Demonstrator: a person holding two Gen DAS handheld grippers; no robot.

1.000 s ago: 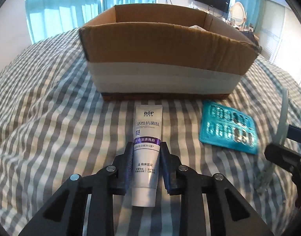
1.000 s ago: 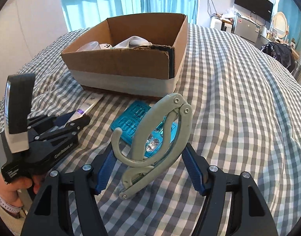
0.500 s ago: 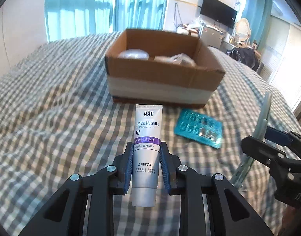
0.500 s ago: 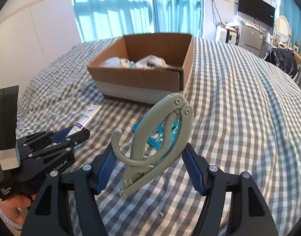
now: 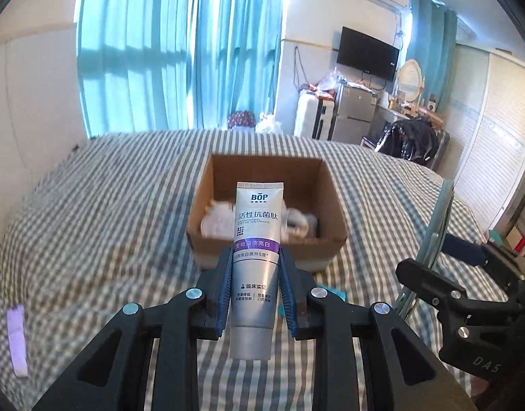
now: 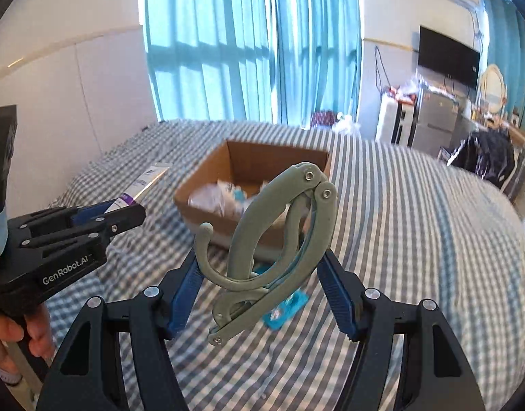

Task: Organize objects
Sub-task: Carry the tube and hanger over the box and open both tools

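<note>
My left gripper (image 5: 255,291) is shut on a white and grey toothpaste tube (image 5: 257,239) and holds it high above the bed, in front of the open cardboard box (image 5: 331,191). My right gripper (image 6: 262,291) is shut on a folded grey-green plastic hanger (image 6: 279,239), also lifted above the bed. The box (image 6: 207,185) holds white and blue items. A teal blister pack (image 6: 286,308) lies on the checked bedspread below the hanger. The left gripper (image 6: 91,219) with the tube (image 6: 142,181) shows at the left of the right wrist view.
A small lilac strip (image 5: 17,339) lies on the bedspread at the left. Beyond the bed are teal curtains (image 5: 180,51), a wall TV (image 5: 367,53), a small fridge (image 5: 353,113) and a dark bag (image 5: 413,140). The other gripper (image 5: 451,294) is at the right.
Both grippers have risen well above the bed with their objects. The box now looks smaller and lower, and its inside shows. The blister pack stays on the bedspread.
</note>
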